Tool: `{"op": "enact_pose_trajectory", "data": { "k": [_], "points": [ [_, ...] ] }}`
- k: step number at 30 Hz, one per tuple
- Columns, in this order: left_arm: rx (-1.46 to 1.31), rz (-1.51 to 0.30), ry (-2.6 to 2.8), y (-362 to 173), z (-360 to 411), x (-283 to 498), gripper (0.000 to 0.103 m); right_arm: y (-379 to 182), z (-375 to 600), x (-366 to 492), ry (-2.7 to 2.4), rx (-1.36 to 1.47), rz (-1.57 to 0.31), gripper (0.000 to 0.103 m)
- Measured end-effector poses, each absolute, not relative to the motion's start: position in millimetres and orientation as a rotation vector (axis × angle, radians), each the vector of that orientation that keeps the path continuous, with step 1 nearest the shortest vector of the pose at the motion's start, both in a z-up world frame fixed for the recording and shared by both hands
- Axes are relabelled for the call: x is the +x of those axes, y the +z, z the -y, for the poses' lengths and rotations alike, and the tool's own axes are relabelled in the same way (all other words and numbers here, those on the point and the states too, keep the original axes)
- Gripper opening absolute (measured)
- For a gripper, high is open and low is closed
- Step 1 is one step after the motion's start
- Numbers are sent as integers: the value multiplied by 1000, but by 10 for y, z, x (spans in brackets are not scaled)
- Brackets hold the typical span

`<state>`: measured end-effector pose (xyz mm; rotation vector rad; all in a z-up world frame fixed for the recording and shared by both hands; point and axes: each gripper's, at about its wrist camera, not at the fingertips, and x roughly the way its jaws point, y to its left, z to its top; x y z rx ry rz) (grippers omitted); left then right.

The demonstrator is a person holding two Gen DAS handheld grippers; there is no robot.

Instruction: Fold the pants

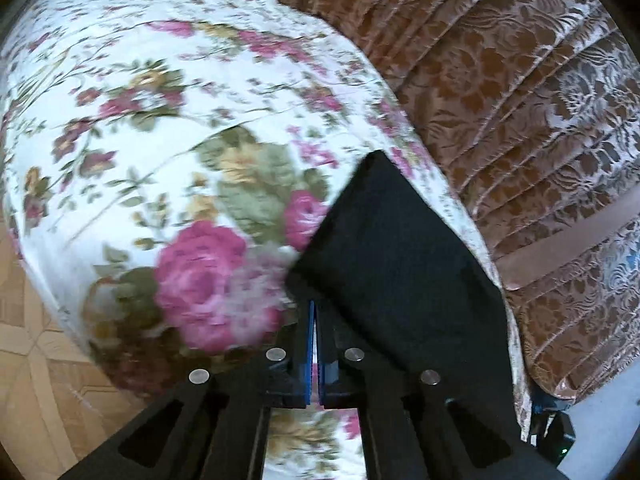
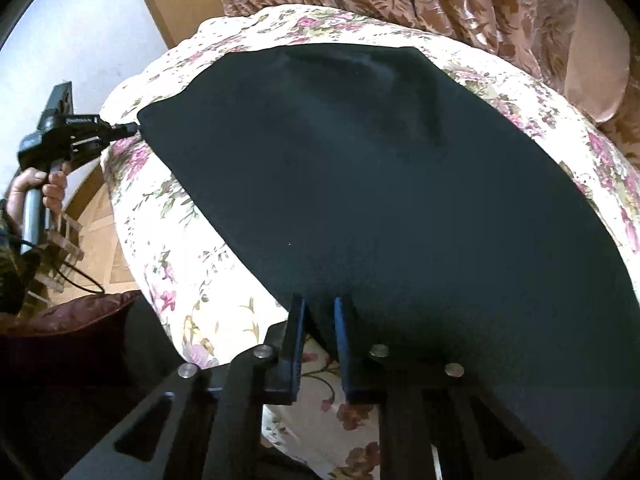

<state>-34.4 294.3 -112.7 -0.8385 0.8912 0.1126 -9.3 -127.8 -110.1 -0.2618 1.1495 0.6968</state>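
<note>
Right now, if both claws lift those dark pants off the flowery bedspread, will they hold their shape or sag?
Probably sag. The pants lie flat and follow the curve of the bedspread, so they look soft, not stiff. They seem thin and light, since the left claw pinches just a corner. With the right claw at the near edge, the middle would likely droop between them.

Left gripper – black frame, two blue pads on the inner faces of its fingers, four round silver screw heads across the linkage, cut-out slots in the black arms below. Right gripper – same build: black fingers, blue pad edge, four silver screws, slotted black arms. In the right wrist view the left gripper's body shows black with small white lettering and a grey handle; a hand wraps that handle, a dark patterned sleeve below it, and a thin black cable loops nearby.
</note>
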Motion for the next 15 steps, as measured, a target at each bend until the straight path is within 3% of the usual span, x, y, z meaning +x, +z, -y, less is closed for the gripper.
{"op": "enact_pose_trajectory", "data": {
  "k": [3,5,9,15],
  "points": [
    [-816,-862,132,-1019,-2960,-386,3,-1033,1347,0,737,-196,-1185,25],
    [-714,-831,138,-835,-2851,-346,16,-936,1435,126,790,-65,-1203,42],
    [-564,-810,28,-588,-2467,-144,23,-710,1540,485,813,117,-1158,43],
    [-377,-862,-224,-572,-1570,216,24,-653,1654,1296,748,363,-1130,51]
  ]
}}
